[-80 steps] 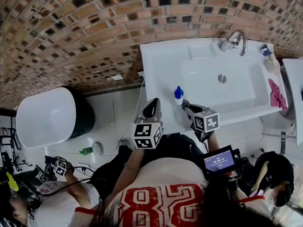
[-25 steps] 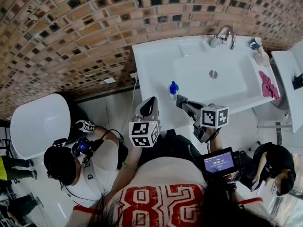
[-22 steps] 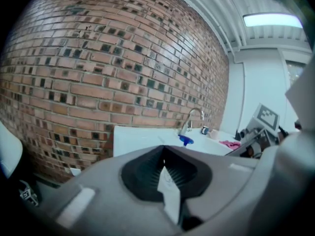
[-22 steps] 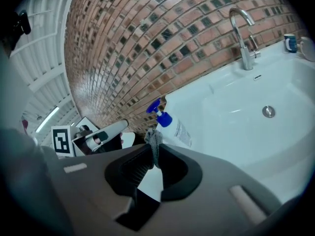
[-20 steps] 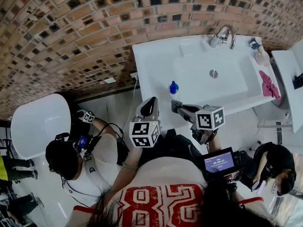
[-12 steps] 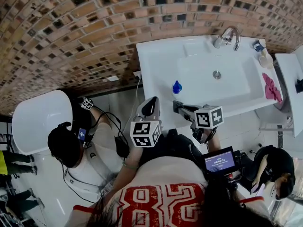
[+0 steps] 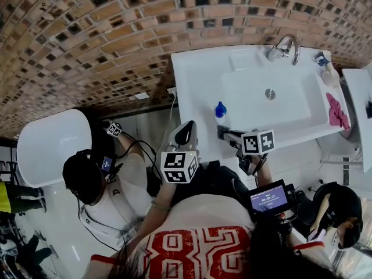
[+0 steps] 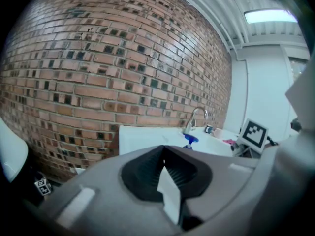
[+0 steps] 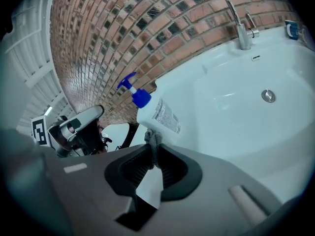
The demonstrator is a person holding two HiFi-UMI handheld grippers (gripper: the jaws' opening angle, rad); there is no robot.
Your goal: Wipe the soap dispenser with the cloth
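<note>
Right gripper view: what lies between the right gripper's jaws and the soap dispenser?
Only the grey cloth, pinched in the right gripper; its tip reaches toward the soap dispenser. The right gripper view shows this.

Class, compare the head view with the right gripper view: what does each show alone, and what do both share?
Only the head view shows the pink cloth on the sink's right edge and a person crouching on the floor. Only the right gripper view shows a grey cloth pinched in the right gripper's shut jaws. Both show the soap dispenser with its blue pump, the faucet and the drain.
</note>
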